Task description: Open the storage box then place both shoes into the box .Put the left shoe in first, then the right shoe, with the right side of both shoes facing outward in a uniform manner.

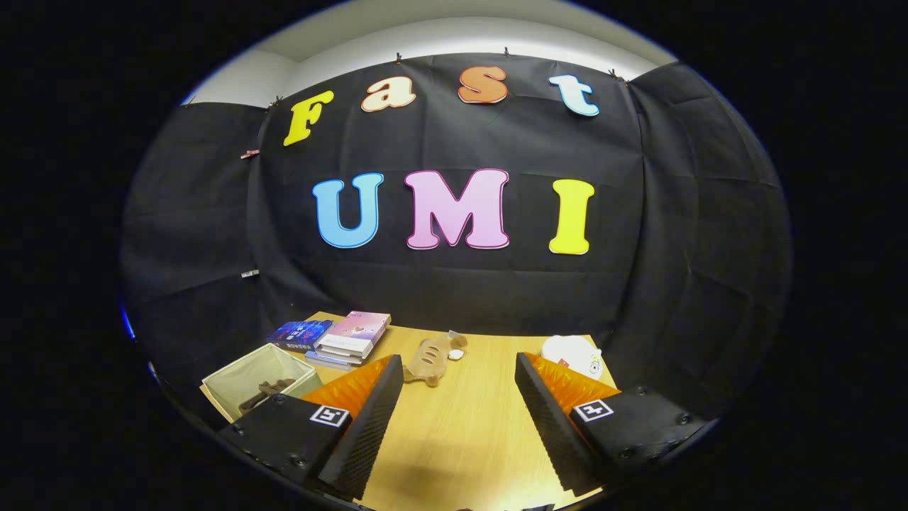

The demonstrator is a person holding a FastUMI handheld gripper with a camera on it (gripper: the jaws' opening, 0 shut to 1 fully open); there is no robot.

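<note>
My gripper (pixel 459 365) is open, with nothing between its fingers, and it hovers above the wooden table (pixel 461 426). A tan perforated shoe (pixel 430 358) lies on the table just beyond the left finger, toward the back. To the left of the left finger stands the pale fabric storage box (pixel 234 377), its top open. Inside it lies a dark brown shoe (pixel 266 394), partly hidden by the box wall and my left finger.
A stack of books (pixel 352 337) and a dark blue book (pixel 301 333) lie behind the box. A white plush toy (pixel 573 353) sits at the back right of the table, beyond the right finger. The black cloth wall closes the back.
</note>
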